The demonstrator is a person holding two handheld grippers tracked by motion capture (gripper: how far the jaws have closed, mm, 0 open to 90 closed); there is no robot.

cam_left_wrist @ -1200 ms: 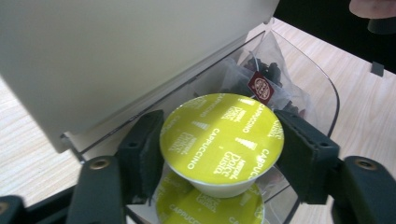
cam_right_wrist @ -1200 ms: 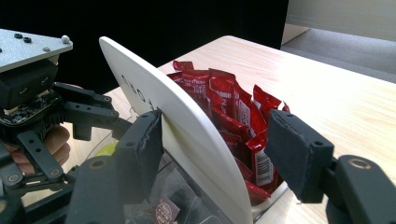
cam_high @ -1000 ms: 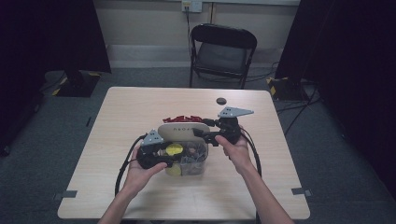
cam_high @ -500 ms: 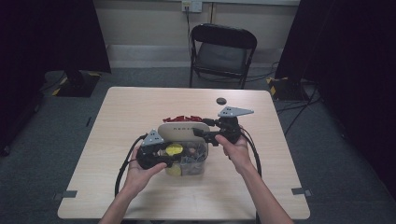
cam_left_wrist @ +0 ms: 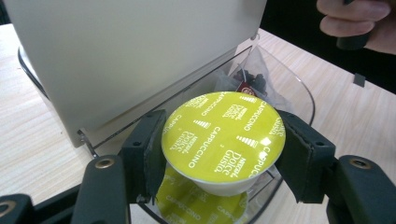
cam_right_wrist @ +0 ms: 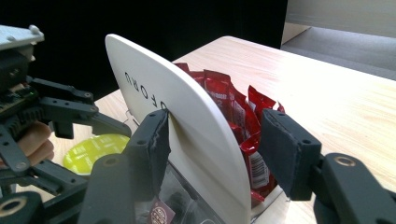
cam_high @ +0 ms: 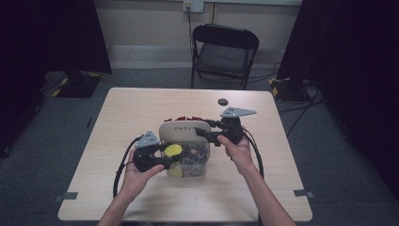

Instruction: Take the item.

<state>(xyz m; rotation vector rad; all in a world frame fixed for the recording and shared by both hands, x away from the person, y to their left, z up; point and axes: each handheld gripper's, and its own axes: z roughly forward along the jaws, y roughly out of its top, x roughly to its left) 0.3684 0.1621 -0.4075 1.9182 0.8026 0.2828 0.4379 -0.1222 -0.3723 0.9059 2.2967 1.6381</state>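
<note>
- Clamping a yellow capsule (cam_left_wrist: 224,133) by its rim, left tool (cam_left_wrist: 224,154) shut firmly on it, just above the open end of the clear box (cam_left_wrist: 299,93) and over a second yellow capsule (cam_left_wrist: 187,205) inside.
- Straddling the raised white lid (cam_right_wrist: 187,121) with the right tool (cam_right_wrist: 219,147): jaws apart and just closing, lid between them, one pad against its front face, the other not yet touching.
- Could lose the lid from so partial a hold, letting it fall onto the capsule and the left tool.
- Might pinch the red packets (cam_right_wrist: 233,107) behind the lid with the far pad instead of the lid itself, dragging them out.
- Risks squirting the capsule sideways out of the pads, given the narrow rim grip and the rounded cup below.
- Likely to shove or tip the light box across the tabletop (cam_high: 141,108) through any pull on the lid.
</note>
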